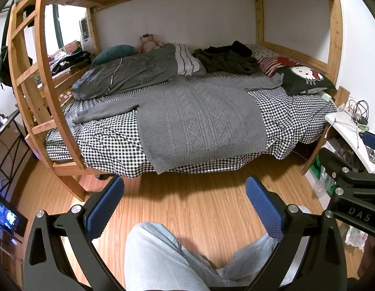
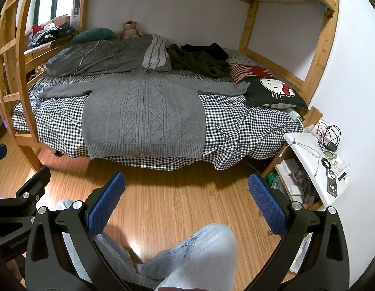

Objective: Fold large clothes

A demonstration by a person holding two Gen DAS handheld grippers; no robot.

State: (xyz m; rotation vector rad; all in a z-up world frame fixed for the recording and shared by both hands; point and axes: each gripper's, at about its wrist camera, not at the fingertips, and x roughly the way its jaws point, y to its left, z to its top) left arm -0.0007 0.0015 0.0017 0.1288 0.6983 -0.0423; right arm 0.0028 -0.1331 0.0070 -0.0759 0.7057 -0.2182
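Left tongs (image 1: 185, 201) and right tongs (image 2: 187, 198) spread wide, empty, above floor, grey sweater (image 2: 143, 111) flat on checked bed (image 2: 235, 131) at 12 o'clock

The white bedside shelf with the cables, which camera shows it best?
The right wrist view: the white bedside shelf shows whole, with cables and a phone on top. The left wrist view catches it only at the edge, partly behind the right gripper.
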